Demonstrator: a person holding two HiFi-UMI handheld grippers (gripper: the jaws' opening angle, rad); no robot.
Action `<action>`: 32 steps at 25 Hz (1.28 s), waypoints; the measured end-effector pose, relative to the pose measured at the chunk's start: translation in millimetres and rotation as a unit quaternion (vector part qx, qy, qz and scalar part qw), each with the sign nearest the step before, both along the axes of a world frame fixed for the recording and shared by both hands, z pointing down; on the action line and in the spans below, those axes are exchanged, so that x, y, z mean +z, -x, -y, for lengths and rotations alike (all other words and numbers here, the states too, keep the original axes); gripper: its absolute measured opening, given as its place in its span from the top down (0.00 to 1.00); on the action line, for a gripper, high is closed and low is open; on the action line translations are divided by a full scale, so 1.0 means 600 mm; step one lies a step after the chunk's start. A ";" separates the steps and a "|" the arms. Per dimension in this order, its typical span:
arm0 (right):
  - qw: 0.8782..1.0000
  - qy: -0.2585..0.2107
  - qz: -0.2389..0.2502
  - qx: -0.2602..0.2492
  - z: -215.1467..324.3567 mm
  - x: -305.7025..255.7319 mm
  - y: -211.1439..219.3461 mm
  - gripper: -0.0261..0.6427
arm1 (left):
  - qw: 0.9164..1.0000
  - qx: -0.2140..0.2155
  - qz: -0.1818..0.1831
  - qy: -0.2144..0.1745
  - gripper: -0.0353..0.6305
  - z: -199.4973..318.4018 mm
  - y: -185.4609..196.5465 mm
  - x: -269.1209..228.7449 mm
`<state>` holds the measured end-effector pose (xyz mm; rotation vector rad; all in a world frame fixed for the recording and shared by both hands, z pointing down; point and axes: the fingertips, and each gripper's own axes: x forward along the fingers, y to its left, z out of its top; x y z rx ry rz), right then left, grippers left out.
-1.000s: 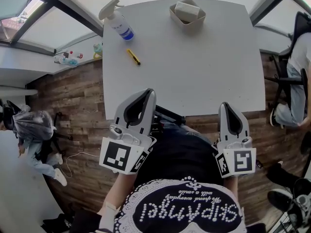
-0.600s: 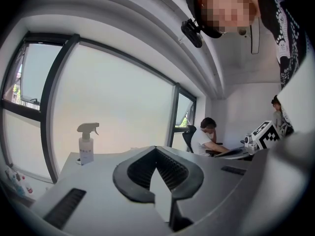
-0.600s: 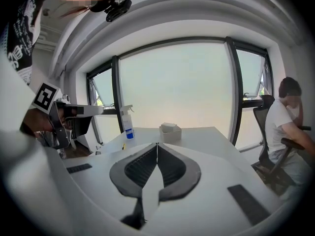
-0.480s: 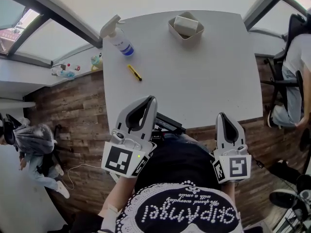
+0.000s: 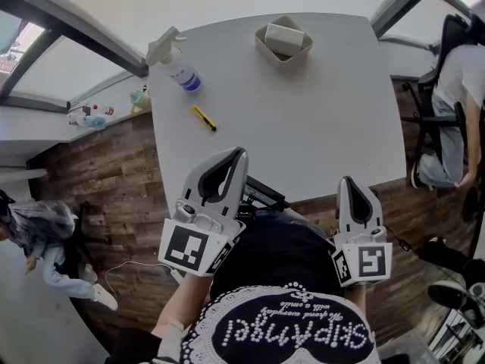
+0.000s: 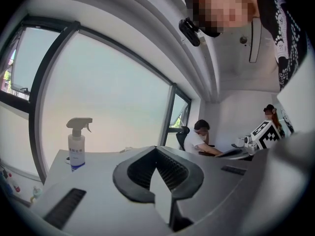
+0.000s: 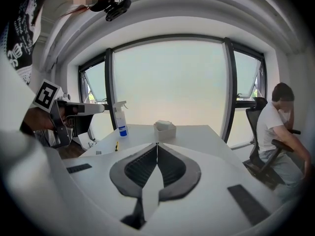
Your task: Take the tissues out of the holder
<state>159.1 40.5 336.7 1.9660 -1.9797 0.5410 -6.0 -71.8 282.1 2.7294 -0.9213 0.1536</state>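
Head view, lower centre: left gripper (image 5: 237,154) and right gripper (image 5: 351,182) have jaws pressed together, empty, well apart from the tissue holder (image 5: 282,59) at top centre.

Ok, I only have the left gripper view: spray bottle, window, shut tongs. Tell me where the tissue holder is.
Observer: The tissue holder stands near the far edge of the table, right of the spray bottle in the head view.
Operator: Confirm it's loaded.
Observer: Yes, white tissues stick up above its rim.
Operator: Report the other tongs.
Observer: The right gripper has its tongs shut with nothing between them, and it points toward the holder.
Operator: List anything else on the table.
Observer: A small yellow tool lies nearer the person than the bottle.
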 end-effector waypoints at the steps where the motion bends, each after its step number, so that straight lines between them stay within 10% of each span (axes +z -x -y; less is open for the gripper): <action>1: 1.000 0.002 -0.003 -0.001 0.001 0.000 0.002 0.94 | 1.000 0.002 -0.002 0.000 0.94 0.002 0.001 0.001; 27: 0.994 -0.088 0.048 -0.035 0.157 -0.047 -0.041 0.94 | 0.999 -0.031 0.001 0.014 0.94 0.022 0.004 0.012; 32: 0.991 -0.099 0.020 -0.083 0.241 -0.041 -0.061 0.73 | 0.998 -0.048 0.009 0.026 0.94 0.024 0.006 0.021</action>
